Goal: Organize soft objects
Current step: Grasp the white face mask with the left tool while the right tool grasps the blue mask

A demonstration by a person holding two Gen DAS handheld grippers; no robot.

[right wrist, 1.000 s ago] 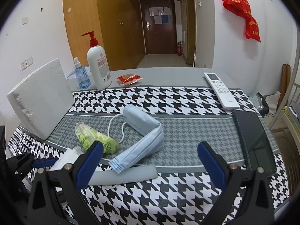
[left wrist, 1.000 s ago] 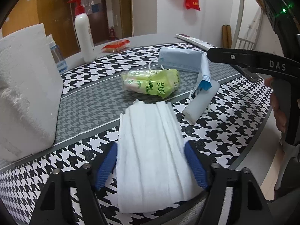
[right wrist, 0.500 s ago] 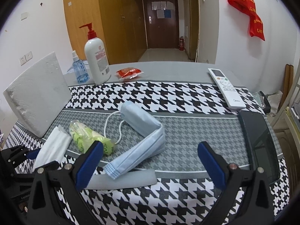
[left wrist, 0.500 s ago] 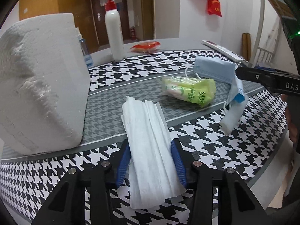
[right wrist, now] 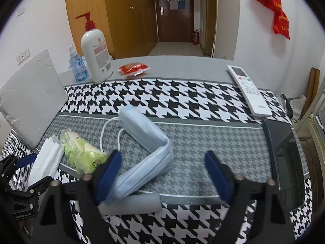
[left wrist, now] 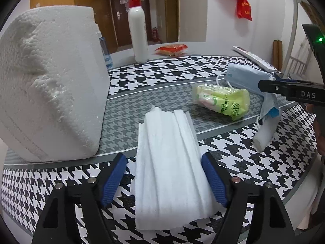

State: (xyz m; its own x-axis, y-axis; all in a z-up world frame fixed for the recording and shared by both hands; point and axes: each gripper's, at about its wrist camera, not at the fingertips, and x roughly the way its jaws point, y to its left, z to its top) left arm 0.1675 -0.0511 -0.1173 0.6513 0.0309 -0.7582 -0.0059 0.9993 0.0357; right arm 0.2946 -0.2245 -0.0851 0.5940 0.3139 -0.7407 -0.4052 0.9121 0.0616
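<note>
A folded white cloth (left wrist: pixel 170 158) lies on the houndstooth table cover, next to a white foam block (left wrist: pixel 48 89). My left gripper (left wrist: pixel 163 174) is open, its blue pads on either side of the cloth with small gaps. The cloth also shows in the right wrist view (right wrist: pixel 47 158). A green tissue pack (left wrist: pixel 222 99) (right wrist: pixel 83 152), a stack of blue face masks (right wrist: pixel 146 142) and a grey foam strip (right wrist: pixel 134 203) lie in the middle. My right gripper (right wrist: pixel 162 172) is open above the masks' near end.
A pump bottle (right wrist: pixel 96 59), a small blue bottle (right wrist: pixel 77 67) and a red snack packet (right wrist: pixel 134 69) stand at the back. A white remote (right wrist: pixel 248 91) and a dark phone (right wrist: pixel 284 158) lie at the right. The table's front edge is close.
My left gripper carried the cloth left beside the foam block, squeezed it, and has now opened. My right gripper has narrowed and moved down towards the masks.
</note>
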